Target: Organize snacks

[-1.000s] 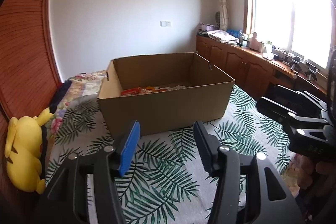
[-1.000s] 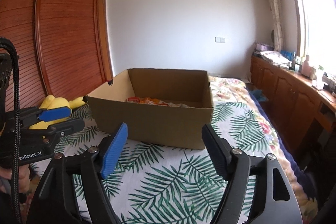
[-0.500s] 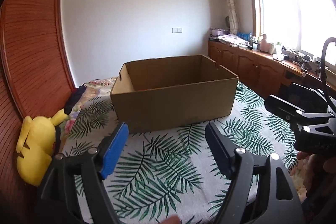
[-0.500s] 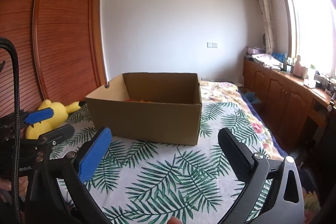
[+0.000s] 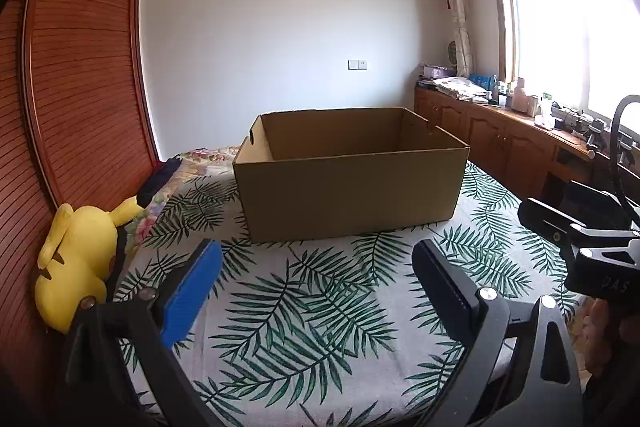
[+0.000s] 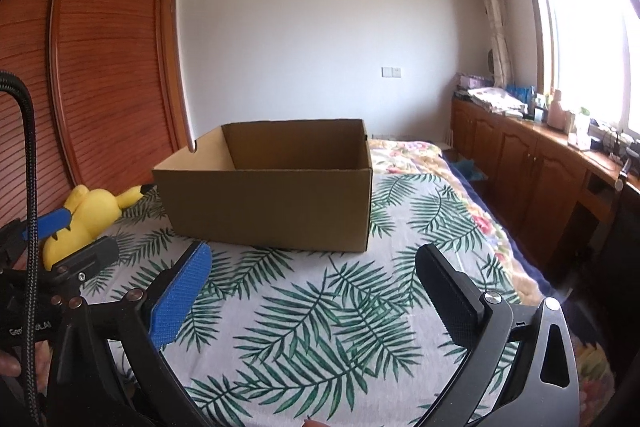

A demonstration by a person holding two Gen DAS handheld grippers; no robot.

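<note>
Both grippers wide apart, nothing between their fingers.
Left gripper [image 5: 316,275] jaws are opening; right gripper [image 6: 312,277] gapes wide. Cardboard box [image 5: 348,195] sits farther off on the leaf-print bedspread [image 5: 304,327], yellow plush toy [image 5: 76,267] to its left.

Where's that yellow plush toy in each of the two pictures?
Left wrist view: the yellow plush toy lies at the left edge, against the wooden wardrobe.
Right wrist view: the toy is at lower left, partly behind the other tongs.
Shared landmark: the cardboard box, just right of the toy.
</note>
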